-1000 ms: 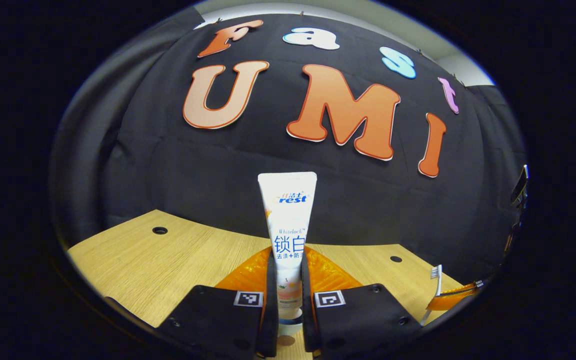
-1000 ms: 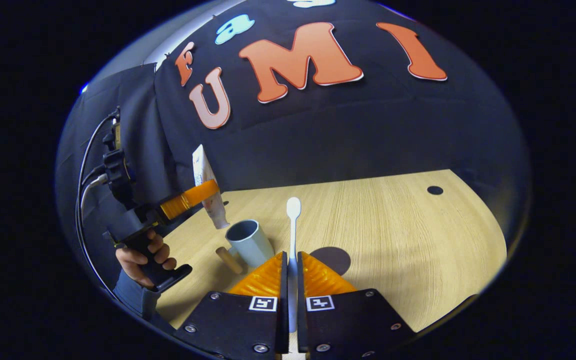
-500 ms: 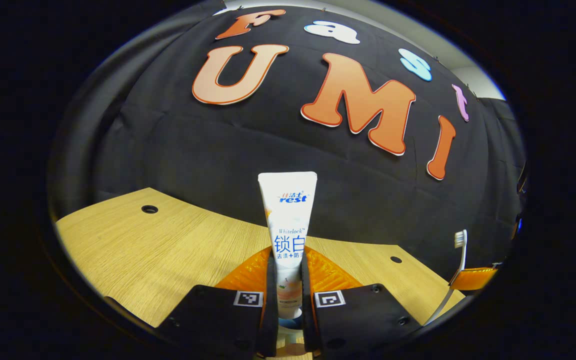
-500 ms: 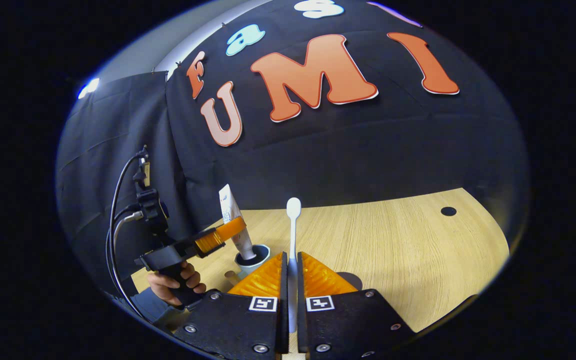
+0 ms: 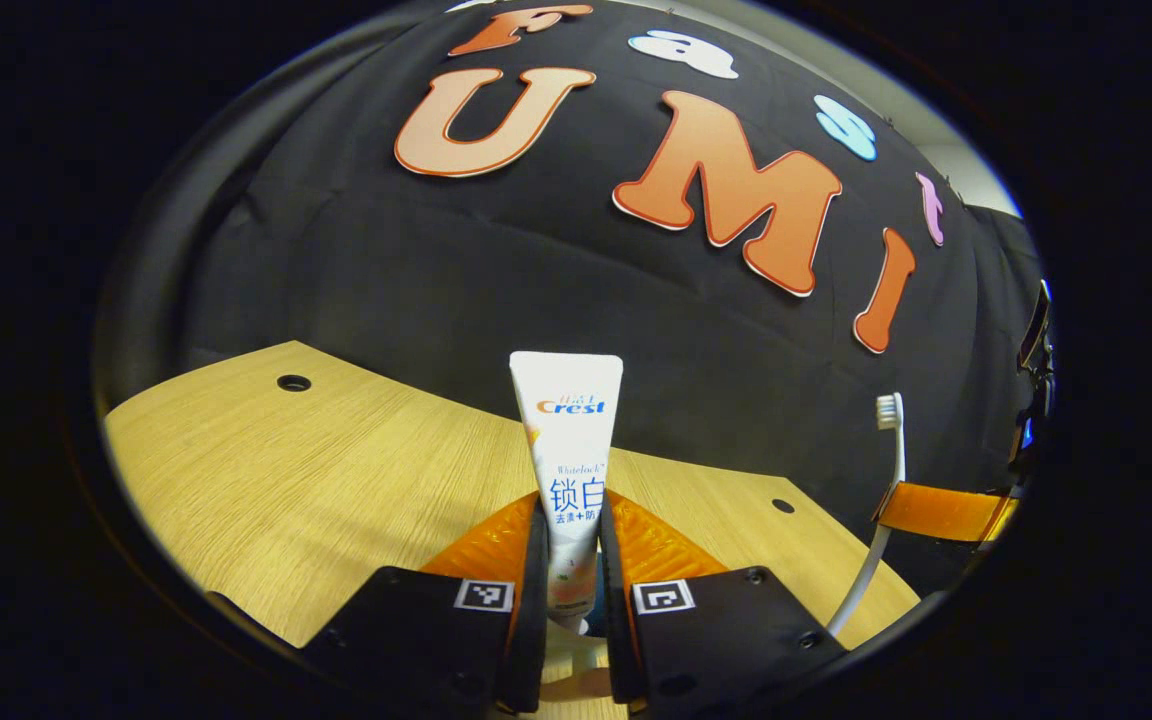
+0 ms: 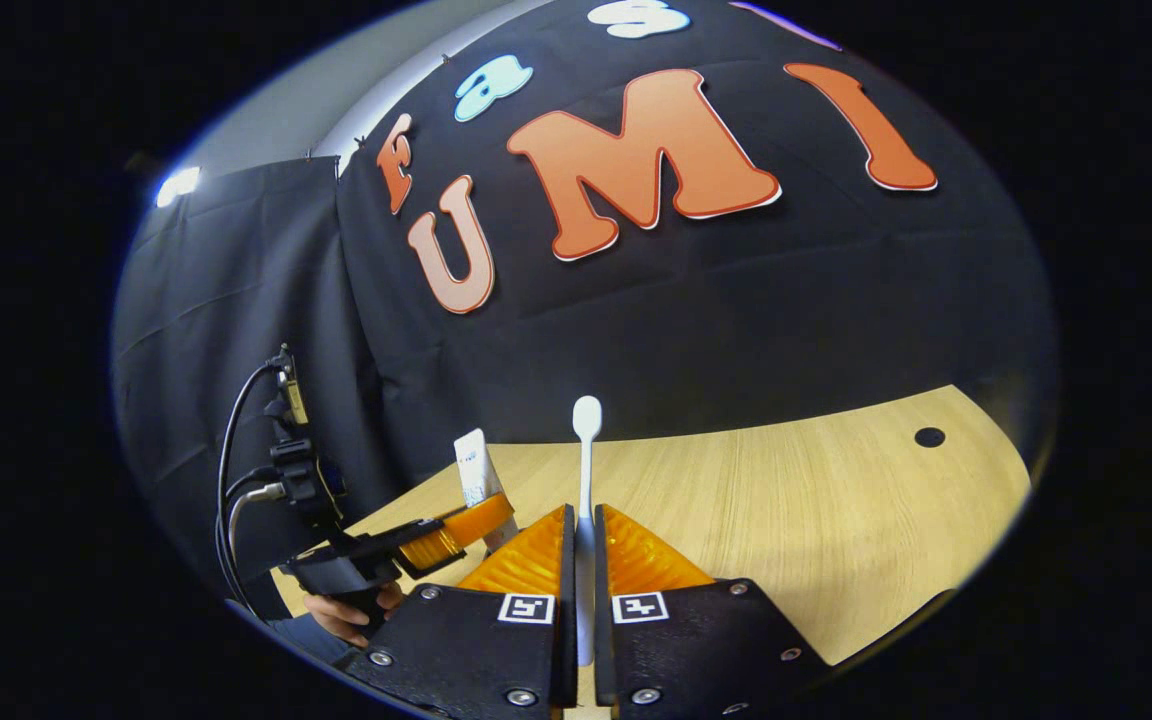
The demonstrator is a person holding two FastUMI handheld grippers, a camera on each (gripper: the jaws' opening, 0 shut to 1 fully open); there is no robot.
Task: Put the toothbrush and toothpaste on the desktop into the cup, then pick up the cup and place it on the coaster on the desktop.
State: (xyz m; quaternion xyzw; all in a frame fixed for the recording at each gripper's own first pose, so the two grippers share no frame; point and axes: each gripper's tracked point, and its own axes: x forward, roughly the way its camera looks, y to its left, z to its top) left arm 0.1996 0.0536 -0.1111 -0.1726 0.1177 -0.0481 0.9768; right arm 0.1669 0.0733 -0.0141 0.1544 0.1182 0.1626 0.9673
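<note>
Since the earlier frames the white printed toothpaste tube [image 5: 566,470] has sunk lower between the left gripper [image 5: 569,560] jaws, which clench it upright, cap down, presumably for lowering into the cup. The right gripper [image 6: 583,560] jaws clamp the white plastic toothbrush [image 6: 585,500] bristles-up at lower centre. Bare light-wood bench [image 6: 816,520] lies open at right.

in your left gripper view, the toothpaste tube [image 5: 568,470] stands upright between the left claw [image 5: 570,560] fingers, above the surface [image 5: 336,480]. to its right, the toothbrush [image 5: 881,500] stands head up in the right claw [image 5: 936,512]. in your right gripper view, the toothbrush [image 6: 586,480] rises between that claw's [image 6: 583,560] fingers, with the toothpaste tube [image 6: 476,480] and the left claw [image 6: 456,528] just left of it.
</note>
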